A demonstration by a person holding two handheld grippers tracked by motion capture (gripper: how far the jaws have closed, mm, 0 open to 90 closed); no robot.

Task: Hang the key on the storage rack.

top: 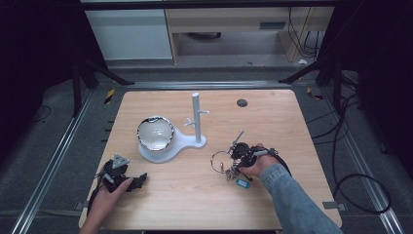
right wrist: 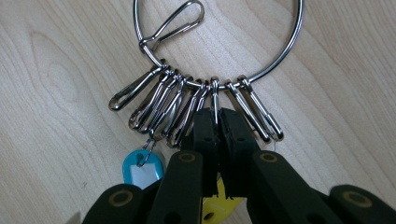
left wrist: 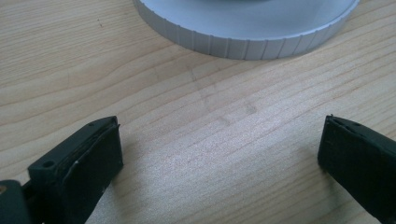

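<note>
A large metal key ring (right wrist: 285, 51) lies on the wooden table (top: 272, 122), strung with several snap hooks (right wrist: 154, 107). A blue tag (right wrist: 140, 170) and a yellow tag (right wrist: 219, 200) hang from hooks. My right gripper (right wrist: 217, 119) is shut on one middle snap hook, its pads pressed together just below the ring. From above, the key ring (top: 220, 161) sits right of centre with my right gripper (top: 234, 163) at its right side. My left gripper (top: 141, 179) rests low at the front left, open with bare wood between its jaws (left wrist: 222, 140).
A white stand (top: 196, 119) with an upright pegged post rises mid-table, and a shiny bowl (top: 155, 132) sits on its round base. The ribbed edge of that base (left wrist: 243, 42) lies just beyond my left gripper. A dark round cap (top: 242, 103) is set in the far tabletop.
</note>
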